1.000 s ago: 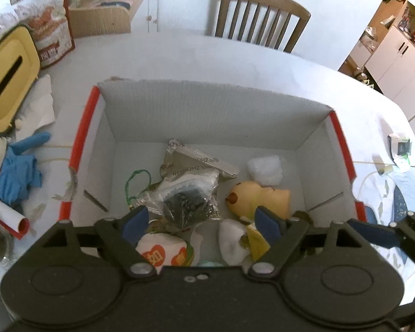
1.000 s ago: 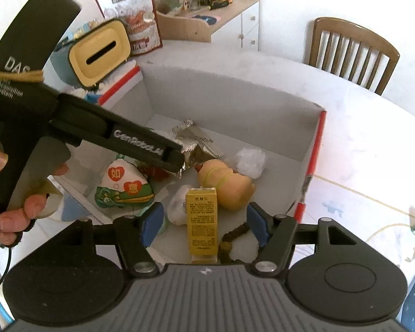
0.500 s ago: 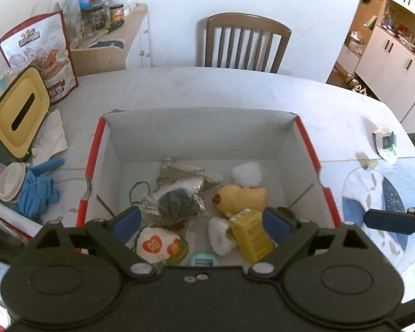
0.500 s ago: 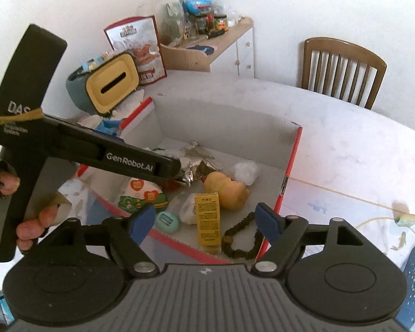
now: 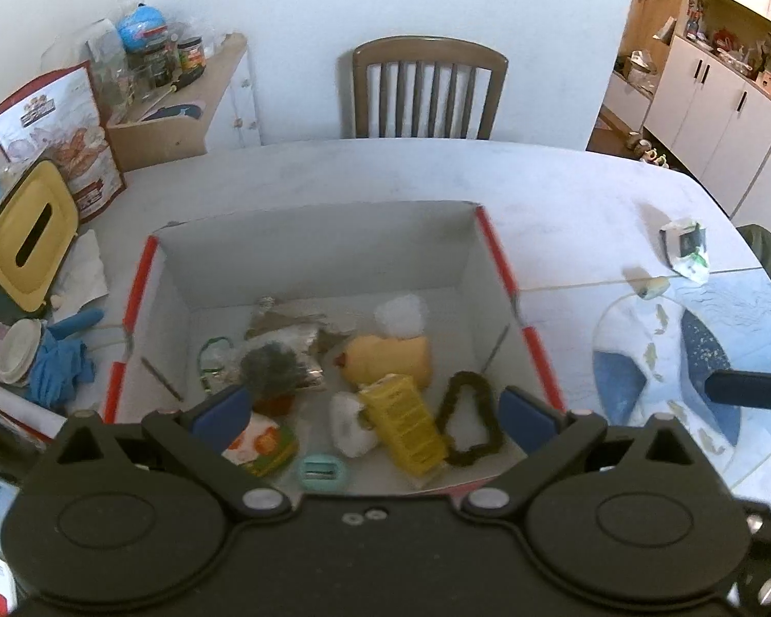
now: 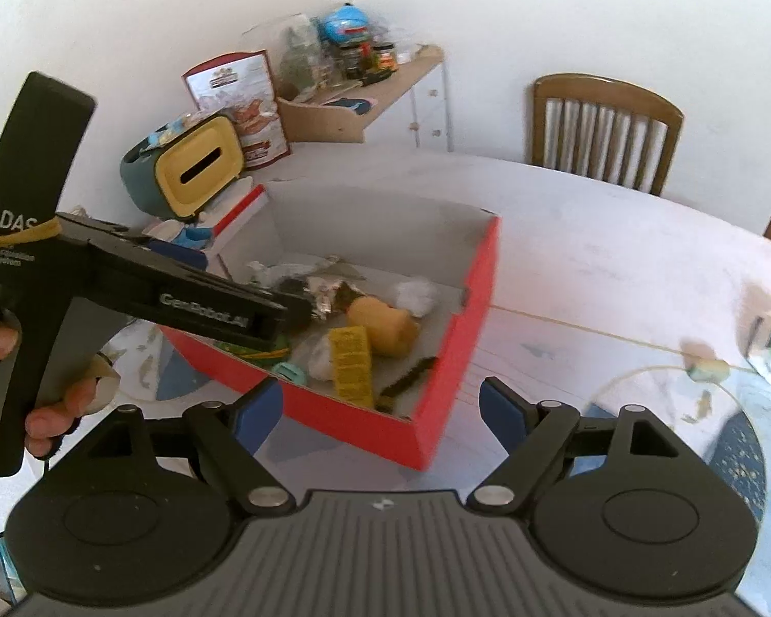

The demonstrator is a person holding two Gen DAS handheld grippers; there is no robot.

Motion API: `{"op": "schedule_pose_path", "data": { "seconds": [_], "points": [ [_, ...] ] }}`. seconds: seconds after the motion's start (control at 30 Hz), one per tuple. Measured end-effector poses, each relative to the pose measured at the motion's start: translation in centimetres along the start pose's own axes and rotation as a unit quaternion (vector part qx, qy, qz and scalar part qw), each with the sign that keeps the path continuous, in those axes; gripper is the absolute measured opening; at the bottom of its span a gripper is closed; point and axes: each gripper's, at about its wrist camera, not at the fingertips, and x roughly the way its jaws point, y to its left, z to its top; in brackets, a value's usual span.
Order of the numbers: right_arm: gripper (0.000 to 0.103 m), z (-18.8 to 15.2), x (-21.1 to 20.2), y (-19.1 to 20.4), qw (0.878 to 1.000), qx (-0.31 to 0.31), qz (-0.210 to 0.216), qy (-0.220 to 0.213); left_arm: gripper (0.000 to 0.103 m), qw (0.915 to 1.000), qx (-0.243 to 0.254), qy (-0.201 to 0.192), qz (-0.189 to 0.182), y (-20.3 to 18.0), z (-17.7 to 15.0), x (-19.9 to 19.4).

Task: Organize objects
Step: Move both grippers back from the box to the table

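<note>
While above the red box (image 5: 493, 252), both tongs (image 5: 375, 409) (image 6: 380, 409) just spreading, empty, apart.

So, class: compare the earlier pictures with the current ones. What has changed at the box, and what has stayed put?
Both grippers have drawn back and up from the red box, jaws just opening, nothing between them: left gripper, right gripper. The yellow carton now lies free. The rubber duck and black bead loop stayed put.

White walls; wooden chair (image 5: 422, 87) behind table (image 5: 385, 175); white cabinets (image 5: 719, 103) at right.
</note>
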Motion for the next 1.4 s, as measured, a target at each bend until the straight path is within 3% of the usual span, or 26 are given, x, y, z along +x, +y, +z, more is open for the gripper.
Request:
{"op": "schedule_pose_path", "data": {
  "seconds": [0.23,0.67,0.97,1.4],
  "points": [
    [0.084,-1.0,-2.7,-6.3,1.000,0.022,-0.020,-0.006,0.103,1.0000,0.001,0.002,-0.006,-5.5,1.0,0.5],
    [0.084,-2.5,-4.2,-21.2,0.995,0.063,-0.081,0.022,0.103,0.9993,-0.002,0.029,-0.023,-16.6,3.4,4.8],
    [0.084,-2.2,-2.8,-29.9,0.989,0.080,-0.116,0.041,0.103,0.9994,0.011,0.029,-0.013,-23.3,5.4,8.4],
    [0.084,1.1,1.8,-37.2,0.985,0.096,-0.136,0.053,0.103,0.9984,0.032,0.044,-0.017,-29.2,7.8,14.1]
  ]
}}
